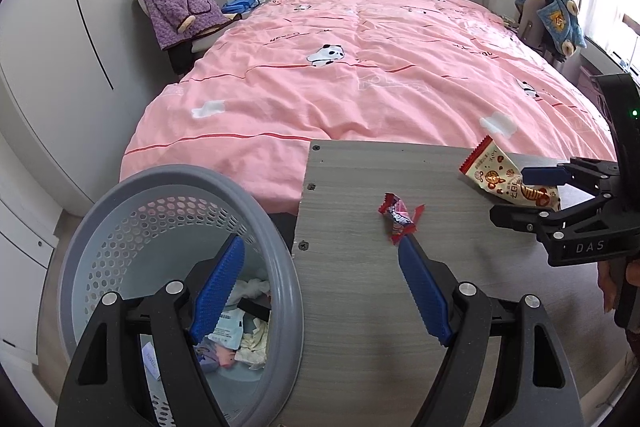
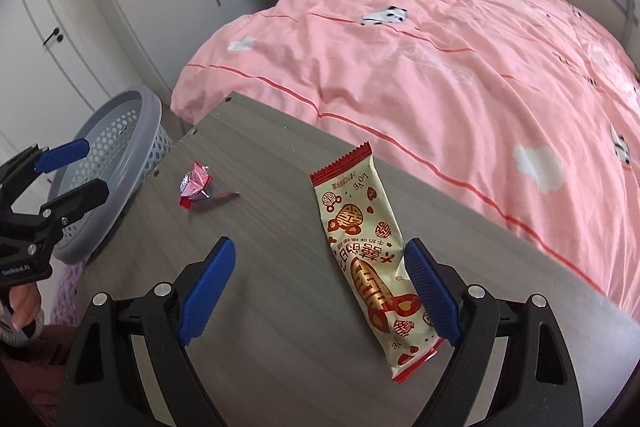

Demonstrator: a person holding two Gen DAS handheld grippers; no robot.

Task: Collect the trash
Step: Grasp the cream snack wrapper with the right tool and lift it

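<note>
A crumpled red candy wrapper (image 1: 399, 217) lies on the grey wooden table (image 1: 360, 287), just past my left gripper's right fingertip; it also shows in the right wrist view (image 2: 196, 185). A cream and red snack wrapper (image 2: 368, 255) lies flat on the table (image 2: 280, 307), its near end between the jaws of my right gripper (image 2: 320, 287), close to the right finger. My left gripper (image 1: 320, 287) is open and empty, straddling the table's left edge and the grey perforated trash basket (image 1: 280, 267). Both grippers are open. The basket (image 2: 136, 131) holds crumpled paper and packets.
A bed with a pink duvet (image 1: 360, 75) stands right behind the table. White wardrobe doors (image 1: 60, 47) line the left wall. A chair with a purple robe (image 1: 176, 7) is at the bed's far left; a blue garment on a chair (image 1: 556, 15) is at the right.
</note>
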